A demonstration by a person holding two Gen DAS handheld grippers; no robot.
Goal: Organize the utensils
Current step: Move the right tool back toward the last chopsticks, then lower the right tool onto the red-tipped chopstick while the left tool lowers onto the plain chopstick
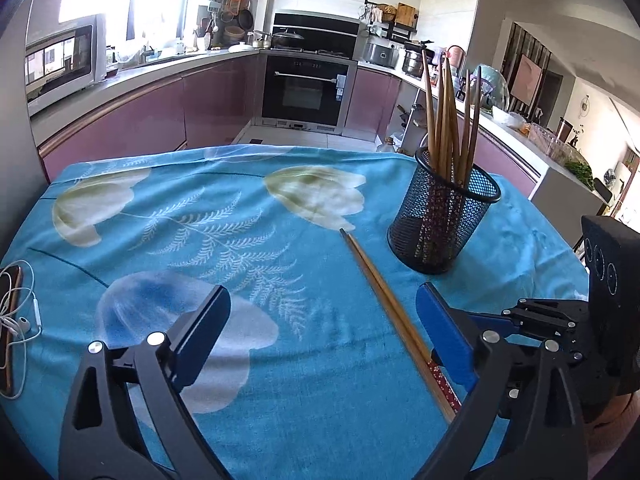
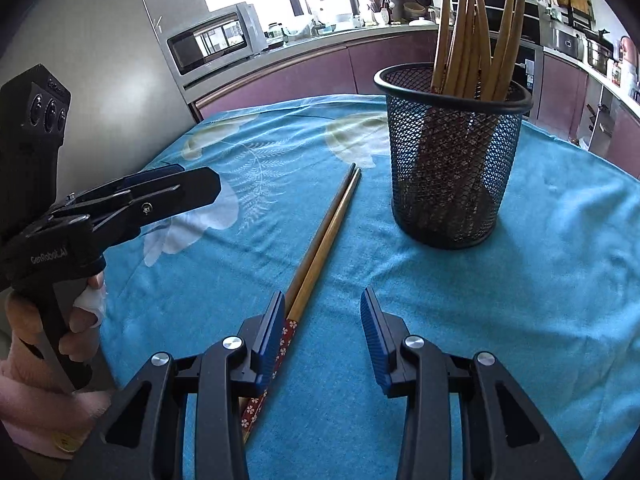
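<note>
Two chopsticks (image 2: 320,240): flat on the blue tablecloth (image 1: 280,360), side by side, left of the mesh holder (image 2: 448,160).
Holder: upright, chopsticks inside, near the far right edge.
Left gripper (image 1: 320,332): jaws wide, empty.
Right gripper (image 2: 322,328): partly open, left pad over the patterned ends.
Open cloth: broad to the left.

Desk cloth (image 1: 312,380): bright turquoise w/ pale cream-olive tulip blooms, white fern sprigs, one blue-white flower. Loose chopsticks (image 1: 384,300): tan-brown wood, ends w/ dark red band & small white blossoms. Mesh holder (image 1: 442,216): black wire; chopsticks inside (image 1: 452,120) same tan, same red floral ends showing thru mesh. Left gripper (image 1: 324,336) & right gripper (image 2: 322,336): black frames, blue pads, silver rivets. Earphones (image 1: 20,320): white. Cabinets (image 1: 160,112): mauve-pink.
</note>
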